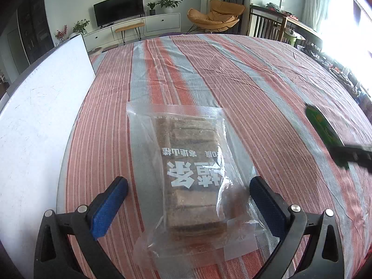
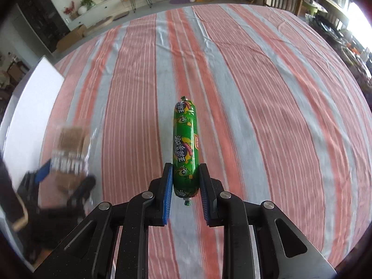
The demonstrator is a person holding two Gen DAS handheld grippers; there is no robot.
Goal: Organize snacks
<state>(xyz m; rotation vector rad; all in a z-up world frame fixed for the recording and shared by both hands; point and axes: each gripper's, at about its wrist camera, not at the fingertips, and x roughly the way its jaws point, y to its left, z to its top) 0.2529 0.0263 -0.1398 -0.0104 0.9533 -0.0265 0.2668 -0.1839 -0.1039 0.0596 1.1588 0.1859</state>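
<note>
Right wrist view: right hand-held gripper (image 2: 186, 181) clenches a green sausage (image 2: 185, 148) above the striped surface (image 2: 267, 93); left hand-held gripper (image 1: 188, 186) gapes, released, around a clear snack bag (image 1: 193, 174) lying there

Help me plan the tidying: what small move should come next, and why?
Probably close the left gripper on the clear packet of brown bars. Its open blue pads flank the packet, which lies flat on the striped tablecloth, untouched. The right gripper is shut on the green sausage, so that snack is secured.
</note>
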